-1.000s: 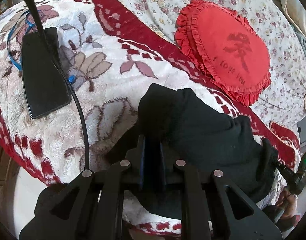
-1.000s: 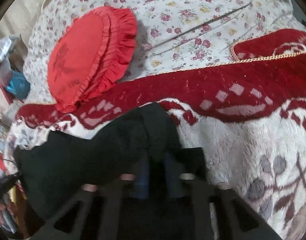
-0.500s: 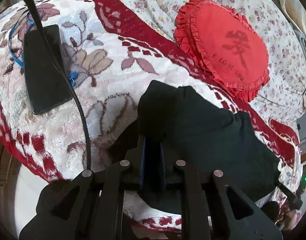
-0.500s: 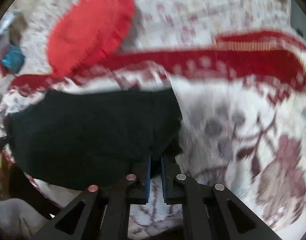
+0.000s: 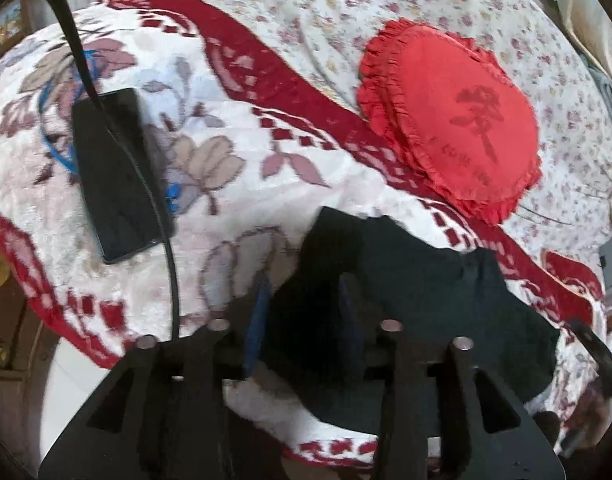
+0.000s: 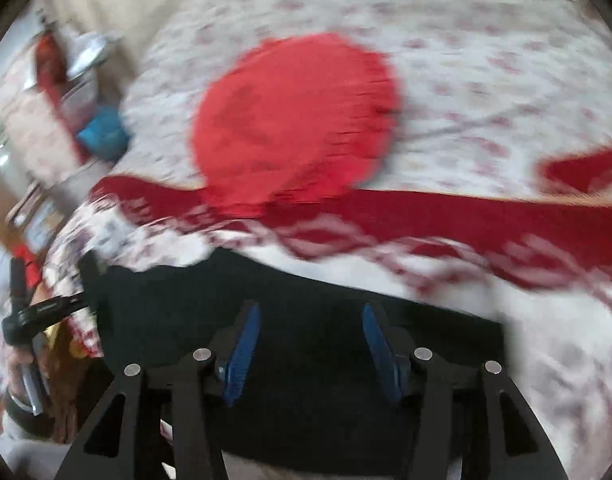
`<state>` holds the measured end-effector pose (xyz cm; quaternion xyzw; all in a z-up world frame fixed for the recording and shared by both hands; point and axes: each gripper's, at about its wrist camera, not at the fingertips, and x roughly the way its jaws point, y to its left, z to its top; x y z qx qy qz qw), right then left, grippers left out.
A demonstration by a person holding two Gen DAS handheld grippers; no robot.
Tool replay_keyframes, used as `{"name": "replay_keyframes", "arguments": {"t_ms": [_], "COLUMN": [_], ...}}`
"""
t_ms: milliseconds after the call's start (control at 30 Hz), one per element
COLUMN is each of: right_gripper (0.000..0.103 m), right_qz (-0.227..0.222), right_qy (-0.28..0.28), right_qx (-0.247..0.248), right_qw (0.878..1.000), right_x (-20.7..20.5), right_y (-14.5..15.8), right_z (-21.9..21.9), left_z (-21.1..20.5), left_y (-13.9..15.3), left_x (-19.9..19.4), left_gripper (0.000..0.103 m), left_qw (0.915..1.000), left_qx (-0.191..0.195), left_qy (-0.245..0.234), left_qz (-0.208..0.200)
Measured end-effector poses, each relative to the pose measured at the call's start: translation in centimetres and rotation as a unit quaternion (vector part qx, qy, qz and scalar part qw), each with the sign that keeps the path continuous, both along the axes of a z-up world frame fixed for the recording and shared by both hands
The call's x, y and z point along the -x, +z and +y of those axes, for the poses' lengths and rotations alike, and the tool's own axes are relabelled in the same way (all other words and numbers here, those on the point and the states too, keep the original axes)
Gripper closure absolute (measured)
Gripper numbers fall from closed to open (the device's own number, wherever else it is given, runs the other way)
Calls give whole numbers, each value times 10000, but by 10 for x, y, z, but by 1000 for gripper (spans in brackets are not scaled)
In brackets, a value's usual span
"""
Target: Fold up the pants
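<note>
The black pants (image 5: pixel 417 304) lie folded into a compact bundle on the red-and-white floral blanket (image 5: pixel 242 184) near the bed's front edge. My left gripper (image 5: pixel 304 292) is open, its blue-padded fingers straddling the bundle's left corner without pinching it. In the blurred right wrist view the pants (image 6: pixel 306 360) spread as a flat black slab under my right gripper (image 6: pixel 309 320), which is wide open just above the fabric.
A red frilled heart cushion (image 5: pixel 453 120) lies behind the pants on the flowered sheet; it also shows in the right wrist view (image 6: pixel 294 120). A black phone (image 5: pixel 114 176) with a black cable and a blue cord lies at left. Bedside clutter (image 6: pixel 66 92) stands at the far left.
Both grippers have opened and let go of the pants. The right gripper has swung left over the bundle, which now lies flat on the blanket.
</note>
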<state>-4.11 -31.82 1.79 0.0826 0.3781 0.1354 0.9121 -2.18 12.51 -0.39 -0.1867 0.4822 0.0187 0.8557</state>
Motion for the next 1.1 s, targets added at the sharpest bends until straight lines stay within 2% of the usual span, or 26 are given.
{"name": "replay_keyframes", "arguments": {"t_ms": [33,67,133,267,300,333,367,400,500,567,600,667,733,833,967,1000,1067,1100], "right_gripper": [51,51,50,51,67,94,97,97,98,99,100,100,100,100,97,92,74,61], "right_qz": [30,65,171,436,502,584,693,673,391,322,270,323,518,516,270,195,109,105], "right_qy": [233,368,708,1196,1264,1298,1340,1380,1248,975,832,542,505,366,663,811,1036,1087], "right_qx": [-60,-65,55,170,167,207,401,597,866,986,1202,1776,1265,775,595,624,666,643], "right_qw": [9997,9993,9973,9917,9906,9896,9877,9863,9876,9898,9889,9821,9893,9950,9957,9946,9923,9919], "right_x": [-18,-32,-59,-107,-113,-118,-121,-120,-121,-129,-134,-145,-149,-137,-103,-92,-72,-65], "right_y": [-5,-9,-20,-51,-59,-65,-71,-72,-56,-52,-54,-72,-82,-62,-36,-32,-29,-31], "right_z": [20,35,66,116,122,126,133,138,140,135,135,137,125,106,105,110,120,124], "left_z": [-5,-9,-19,-28,-30,-32,-34,-35,-33,-33,-33,-31,-30,-25,-19,-20,-27,-32], "left_y": [0,0,-4,-15,-17,-19,-20,-22,-25,-27,-29,-38,-36,-20,-2,0,5,6], "left_x": [-3,-5,-12,-29,-32,-36,-39,-43,-53,-57,-58,-60,-57,-46,-32,-29,-23,-22], "left_gripper": [45,34,32,32,32,33,35,42,44,44,44,44,44,44,44,44,44,44], "left_qw": [9999,9998,9993,9991,9991,9991,9994,9995,9996,9991,9986,9989,9988,9980,9977,9979,9981,9981], "left_qx": [27,21,10,107,119,80,-29,-132,-177,-408,-533,-451,-471,-616,-625,-572,-533,-551], "left_qy": [-110,-200,-370,-383,-389,-381,-312,-246,-168,-71,-19,26,53,133,236,228,148,103], "left_qz": [-26,-20,30,155,152,142,144,162,155,39,2,113,78,-28,-148,-182,-252,-266]}}
